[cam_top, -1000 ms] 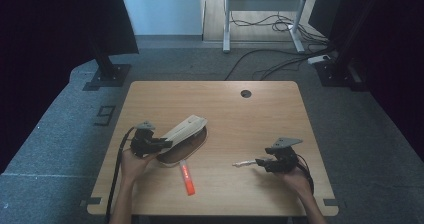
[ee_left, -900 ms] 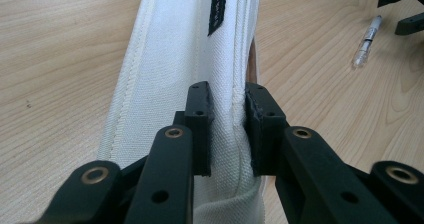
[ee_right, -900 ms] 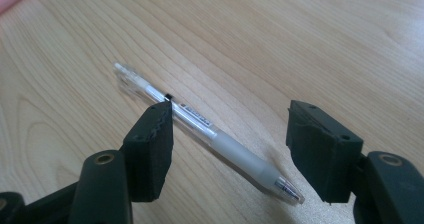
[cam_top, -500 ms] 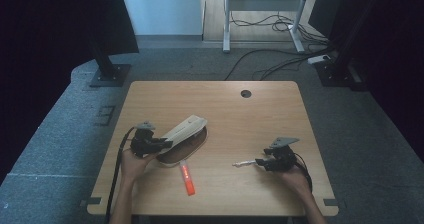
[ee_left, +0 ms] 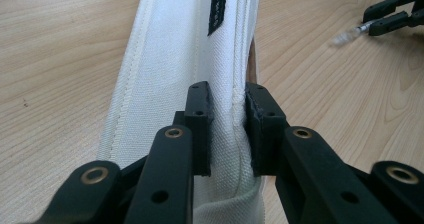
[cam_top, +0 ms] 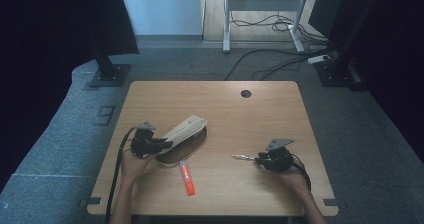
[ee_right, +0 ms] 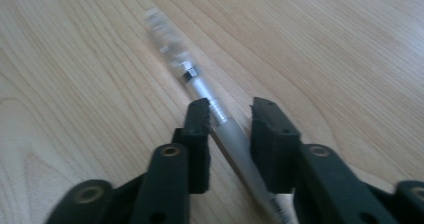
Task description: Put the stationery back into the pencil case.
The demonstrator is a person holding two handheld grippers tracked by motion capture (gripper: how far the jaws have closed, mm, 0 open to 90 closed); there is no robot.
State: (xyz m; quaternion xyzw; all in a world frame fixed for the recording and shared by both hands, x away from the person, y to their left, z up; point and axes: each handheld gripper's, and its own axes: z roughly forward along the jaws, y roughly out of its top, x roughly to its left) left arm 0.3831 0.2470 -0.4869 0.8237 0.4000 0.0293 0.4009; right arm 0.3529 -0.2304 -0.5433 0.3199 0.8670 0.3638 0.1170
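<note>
Wooden table (cam_top: 280,114) under dim light, grey carpet around it. Nearest the bottom edge of the high view, an orange marker (cam_top: 187,179) lay loose on the wood, just below the pouch and touched by neither tool. Lower right of that view: the right gripper (cam_top: 258,159) was low over a silver pen (cam_top: 242,157) that lay flat, tip toward frame centre. In the right gripper view the jaws had just been closing with the pen (ee_right: 220,129) between them; the barrel ran slantwise along the left pad with a gap showing at the right pad, so the right gripper (ee_right: 229,111) had not yet pinched it. Risk noted: a closure on a slanted round barrel could squirt the pen sideways or roll it away, or catch only the rear end so the tip drooped on lifting. Left of centre: the left gripper (cam_top: 164,144) was clamped on the hem of a white canvas pouch (cam_top: 186,129), which rested tilted with its brown mouth open toward the right. The left gripper view showed the left gripper (ee_left: 227,104) with pads pressed on a fold of pouch (ee_left: 170,59) fabric beside the seam. Risk: a thin bite of cloth could slip, letting the mouth sag or close before the pen arrived. Farther back, upper frame: a desk frame and floor cables, well apart.
</note>
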